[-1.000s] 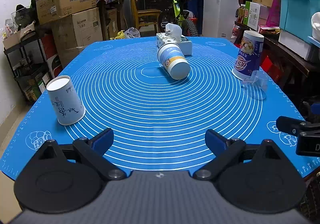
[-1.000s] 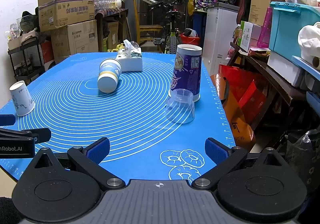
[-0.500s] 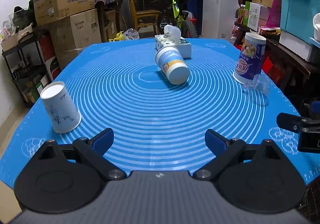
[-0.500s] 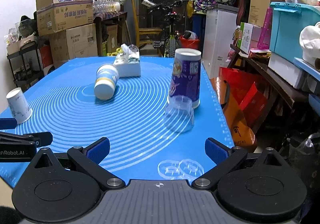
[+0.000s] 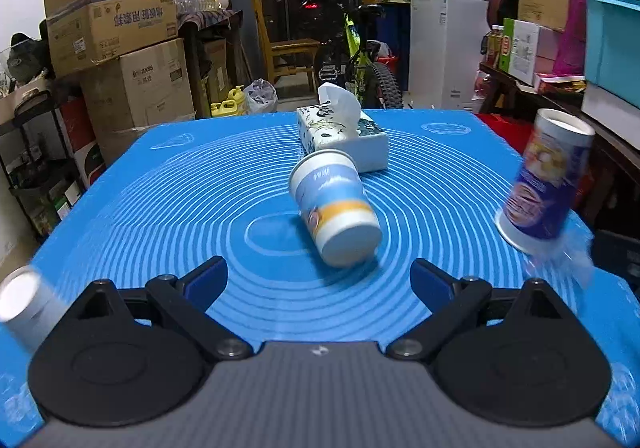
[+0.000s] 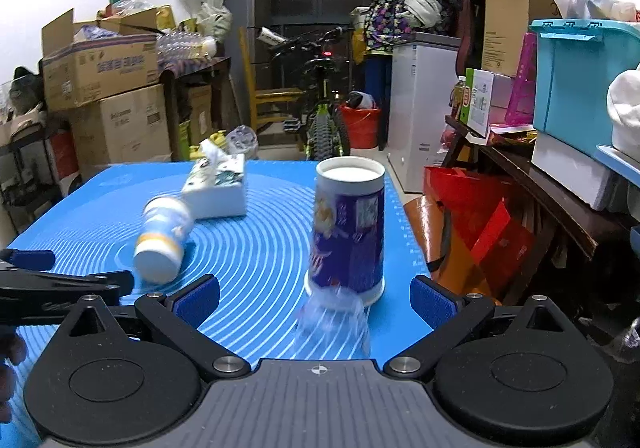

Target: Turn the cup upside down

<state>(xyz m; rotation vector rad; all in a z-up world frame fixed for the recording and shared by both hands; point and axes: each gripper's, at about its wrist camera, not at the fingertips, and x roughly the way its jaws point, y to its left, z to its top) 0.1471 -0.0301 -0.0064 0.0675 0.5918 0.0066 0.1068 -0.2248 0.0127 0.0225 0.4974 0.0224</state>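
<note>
Blue ringed matting is covering the counter (image 5: pixel 192 183), where the blue-and-orange paper cup (image 5: pixel 334 207) is lying on its side just before a tissue box (image 5: pixel 344 135). Likely light and crushable, it is asking for a gentle squeeze across mid-wall. Both the left gripper (image 5: pixel 318 280) and right gripper (image 6: pixel 314 298) are gaping wide, holding nothing. Blur is smearing the clear cup (image 6: pixel 334 322) and a cut-off white cup (image 5: pixel 24 300).

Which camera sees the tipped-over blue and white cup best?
The left wrist view. The blue and white cup lies on its side near the middle there, fairly sharp, bottom toward the camera. In the right wrist view it sits off to the left, blurred.
</note>
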